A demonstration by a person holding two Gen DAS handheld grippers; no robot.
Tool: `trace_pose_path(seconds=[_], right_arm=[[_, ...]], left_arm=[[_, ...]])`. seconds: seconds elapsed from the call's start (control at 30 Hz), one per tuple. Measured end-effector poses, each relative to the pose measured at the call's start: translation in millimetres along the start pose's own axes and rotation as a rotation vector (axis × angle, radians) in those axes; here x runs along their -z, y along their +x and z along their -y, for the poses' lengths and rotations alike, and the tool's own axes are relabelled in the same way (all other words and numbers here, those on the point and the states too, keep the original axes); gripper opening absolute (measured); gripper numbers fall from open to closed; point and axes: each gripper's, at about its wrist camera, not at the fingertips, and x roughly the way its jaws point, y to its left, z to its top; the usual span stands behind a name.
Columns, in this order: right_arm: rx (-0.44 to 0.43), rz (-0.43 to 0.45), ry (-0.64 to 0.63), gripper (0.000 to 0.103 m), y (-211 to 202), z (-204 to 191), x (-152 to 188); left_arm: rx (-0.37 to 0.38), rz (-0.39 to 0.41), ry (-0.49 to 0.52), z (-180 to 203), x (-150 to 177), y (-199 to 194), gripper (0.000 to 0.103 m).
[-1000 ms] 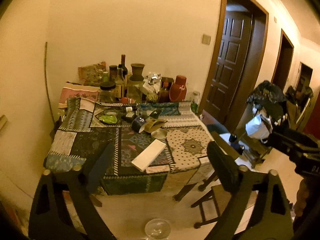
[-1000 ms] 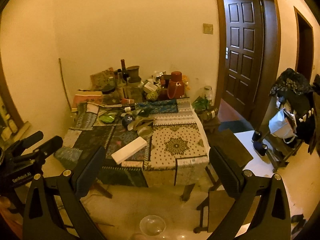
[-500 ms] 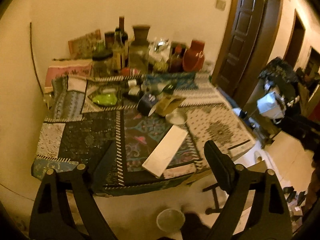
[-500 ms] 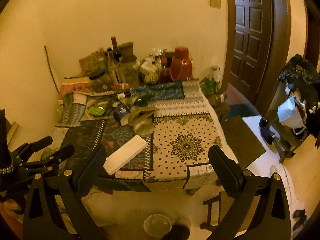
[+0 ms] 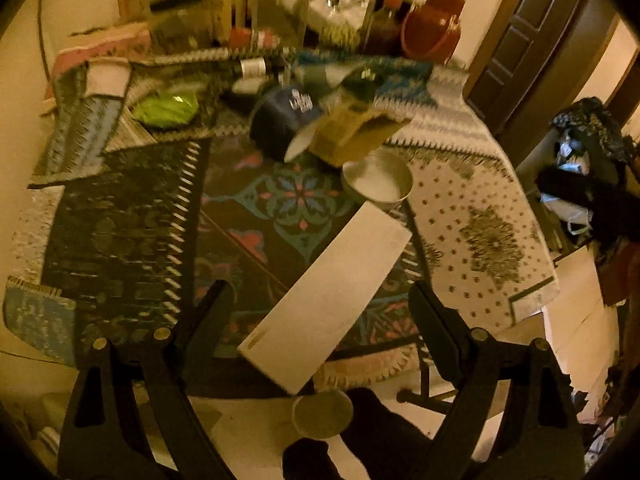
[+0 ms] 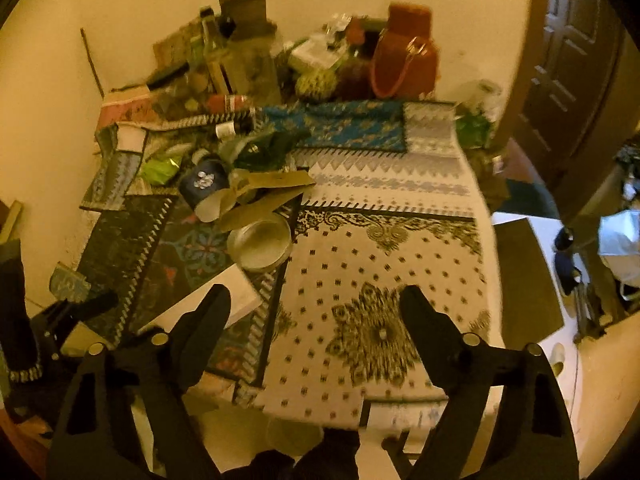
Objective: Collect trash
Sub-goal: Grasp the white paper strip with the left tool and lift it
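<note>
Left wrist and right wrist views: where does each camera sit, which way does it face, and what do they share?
Left wrist: on the left tool, looking steeply down at the table's dark patchwork side; its two fingers flank the white flat box, apart from it.
Right wrist: on the right tool, jaws closing on nothing, above the white dotted cloth; the left tool shows at the left edge.
Shared: white flat box, metal bowl, navy cup, red jug.

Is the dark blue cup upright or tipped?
Tipped: the dark blue cup lies on its side on the tablecloth, its open mouth facing the camera.
</note>
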Motion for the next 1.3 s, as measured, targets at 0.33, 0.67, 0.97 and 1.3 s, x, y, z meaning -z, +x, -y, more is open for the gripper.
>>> trace_pose_path(seconds=[0.33, 0.67, 0.97, 1.3], right_arm=[[-0.141, -0.162, -0.026, 0.042, 100, -5, -33], [-0.069, -0.139, -0.088, 0.015, 128, -21, -36], [0.035, -0.11, -0.072, 0.003, 123, -18, -28], [0.124, -0.063, 0.084, 0.003, 71, 12, 3]], left_arm=[[-0.035, -0.077, 0.035, 12, -3, 51, 0.089], [-0.087, -0.105, 0.074, 14, 8, 64, 0.084], [-0.119, -0.074, 0.05, 11, 12, 58, 0.06], [-0.019, -0.097, 0.047, -4, 16, 43, 0.051]])
